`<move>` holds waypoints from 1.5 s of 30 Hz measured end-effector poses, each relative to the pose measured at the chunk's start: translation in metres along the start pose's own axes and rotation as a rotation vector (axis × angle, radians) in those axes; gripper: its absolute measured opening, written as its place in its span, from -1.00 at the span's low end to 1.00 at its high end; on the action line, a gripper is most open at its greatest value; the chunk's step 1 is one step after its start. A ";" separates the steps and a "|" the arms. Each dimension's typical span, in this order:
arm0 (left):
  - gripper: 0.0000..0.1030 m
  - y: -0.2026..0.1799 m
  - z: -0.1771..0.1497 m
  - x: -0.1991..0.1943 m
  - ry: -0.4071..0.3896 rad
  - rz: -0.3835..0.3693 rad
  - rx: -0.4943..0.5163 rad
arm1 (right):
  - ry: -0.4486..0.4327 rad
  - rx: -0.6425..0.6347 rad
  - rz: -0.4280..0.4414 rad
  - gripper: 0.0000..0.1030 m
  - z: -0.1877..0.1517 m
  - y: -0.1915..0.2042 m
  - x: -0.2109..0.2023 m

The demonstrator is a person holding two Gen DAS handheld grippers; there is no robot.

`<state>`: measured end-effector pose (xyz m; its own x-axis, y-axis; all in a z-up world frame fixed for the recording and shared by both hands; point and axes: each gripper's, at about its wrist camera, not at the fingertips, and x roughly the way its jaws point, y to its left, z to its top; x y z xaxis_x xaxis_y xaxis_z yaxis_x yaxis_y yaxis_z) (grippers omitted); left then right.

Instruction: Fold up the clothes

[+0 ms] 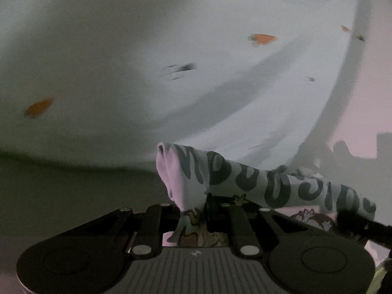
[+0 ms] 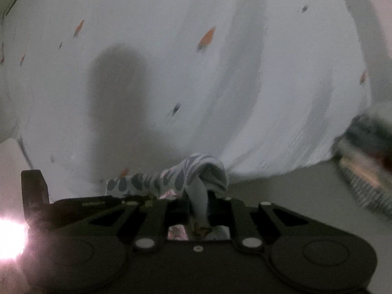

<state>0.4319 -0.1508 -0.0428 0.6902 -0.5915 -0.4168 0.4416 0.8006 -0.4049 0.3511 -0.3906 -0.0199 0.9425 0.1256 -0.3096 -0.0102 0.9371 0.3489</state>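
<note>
A small garment (image 1: 245, 178) in pale grey with dark blotches and a pink inside is stretched between both grippers. My left gripper (image 1: 196, 208) is shut on one bunched end of it. The cloth runs to the right, where the other gripper (image 1: 360, 225) shows dark and blurred. In the right wrist view my right gripper (image 2: 199, 203) is shut on the other end of the garment (image 2: 191, 174), which runs to the left towards the left gripper (image 2: 34, 191). A cartoon print shows under the fingers in both views.
A white sheet with small orange and dark marks (image 1: 171, 61) fills the background, also in the right wrist view (image 2: 196, 73). A stack of folded clothes (image 2: 365, 169) lies at the right. A bright light glares at the lower left (image 2: 9, 240).
</note>
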 end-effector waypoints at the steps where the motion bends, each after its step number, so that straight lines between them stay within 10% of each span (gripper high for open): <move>1: -0.68 -0.011 0.008 0.012 -0.002 -0.017 0.003 | -0.021 0.005 -0.008 -0.76 0.008 -0.010 -0.004; 15: -0.67 -0.282 0.133 0.214 -0.027 -0.277 0.319 | -0.361 0.205 -0.033 -0.76 0.143 -0.215 -0.100; 20: -0.16 -0.368 0.100 0.348 0.131 -0.252 0.483 | -0.351 0.450 -0.285 -0.61 0.130 -0.337 -0.119; 25: -0.12 -0.413 0.056 0.464 0.296 -0.163 0.539 | -0.225 0.506 -0.581 -0.18 0.094 -0.409 -0.111; 30: 0.39 -0.390 0.039 0.478 0.328 -0.172 0.427 | -0.184 0.348 -0.634 -0.01 0.086 -0.405 -0.110; 35: 0.64 -0.388 0.014 0.460 0.283 -0.162 0.520 | -0.148 0.219 -0.501 0.10 0.082 -0.384 -0.084; 40: 0.77 -0.391 0.003 0.453 0.219 -0.119 0.582 | -0.015 0.235 -0.519 0.13 0.056 -0.374 -0.054; 45: 0.77 -0.377 0.014 0.423 0.232 -0.123 0.436 | 0.036 0.230 -0.535 0.31 0.065 -0.365 -0.073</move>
<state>0.5650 -0.7010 -0.0555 0.4946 -0.6501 -0.5769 0.7441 0.6597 -0.1055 0.3072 -0.7629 -0.0672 0.7849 -0.3307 -0.5240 0.5403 0.7792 0.3175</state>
